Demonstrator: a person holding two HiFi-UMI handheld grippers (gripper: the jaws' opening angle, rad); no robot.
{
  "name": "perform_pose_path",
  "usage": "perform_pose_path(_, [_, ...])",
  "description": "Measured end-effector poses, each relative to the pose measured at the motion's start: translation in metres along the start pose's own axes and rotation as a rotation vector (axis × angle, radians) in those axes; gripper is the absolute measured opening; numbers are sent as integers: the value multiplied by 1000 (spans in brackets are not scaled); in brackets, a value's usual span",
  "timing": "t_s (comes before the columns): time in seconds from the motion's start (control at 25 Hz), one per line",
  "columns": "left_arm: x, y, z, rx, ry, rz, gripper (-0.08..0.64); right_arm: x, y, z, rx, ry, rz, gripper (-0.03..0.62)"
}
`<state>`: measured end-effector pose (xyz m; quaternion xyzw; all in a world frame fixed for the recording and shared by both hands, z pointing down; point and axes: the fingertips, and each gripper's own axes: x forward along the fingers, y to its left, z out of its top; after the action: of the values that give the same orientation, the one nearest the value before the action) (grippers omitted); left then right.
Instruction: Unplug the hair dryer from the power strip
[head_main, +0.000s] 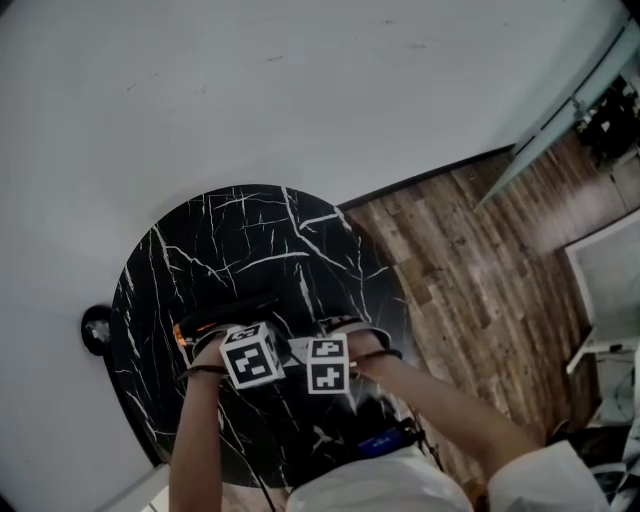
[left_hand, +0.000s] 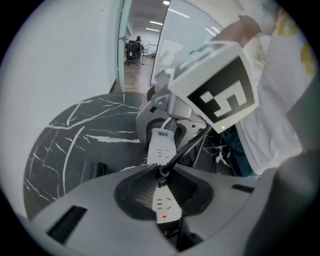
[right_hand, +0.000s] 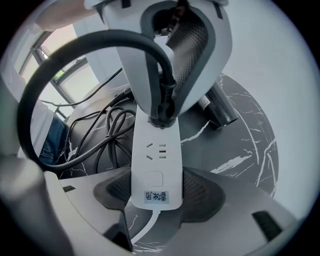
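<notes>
- the left gripper (left_hand: 161, 186) points steeply down over the power strip (right_hand: 155, 165), its jaws drawn narrow and closed on the black plug (left_hand: 162, 171). the pads press on either side of the plug.
- the right gripper (right_hand: 156, 194) has its jaws wide and clamped across the labelled end of the strip. it pins the strip to the black marble table (head_main: 250, 230).
- the plug sits flush in its socket, with no gap visible between it and the strip's white face. a small red light shows on the strip near the left jaws.
- the cord (left_hand: 189, 146) rises from the plug and loops away. more dark cable lies coiled on the table beside the strip.
- a dark cylindrical body, which i take for the hair dryer (right_hand: 218, 111), lies on the table just past the strip and apart from both grippers.
- progress: both grips look set, one on the plug and one bracing the strip, so the approach and grasp seem done.
- the pull itself is left. the plug needs drawing straight out of the socket while the strip is held down.
</notes>
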<state>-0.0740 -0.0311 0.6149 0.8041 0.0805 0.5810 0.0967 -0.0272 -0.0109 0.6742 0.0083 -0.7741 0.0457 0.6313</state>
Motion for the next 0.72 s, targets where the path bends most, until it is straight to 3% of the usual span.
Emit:
perform_pose_path(0.12, [-5,5,8,-66,-55,-151,61,-1,0,-1,10,2,6,267])
perform_pose_path(0.2, [-5,3,9,-68,-52,-178,62,-1,0,0,10,0,8,267])
perform_pose_path(0.4, [-5,0,9,20,22,-47,53,0,-1,0,13,0,4,267])
perform_pose_path(0.56, [-2,-5,6,53,3,129,48,-1,-1,-1,14,5,1,267])
perform_pose_path(0.64, [0,-5,4,46,-5,139,48,-1,-1,-1,9,2,2,267])
perform_pose_path(0.72, [1,-4,2,29,5,80,48,0,-1,-1,7,-3,1,267])
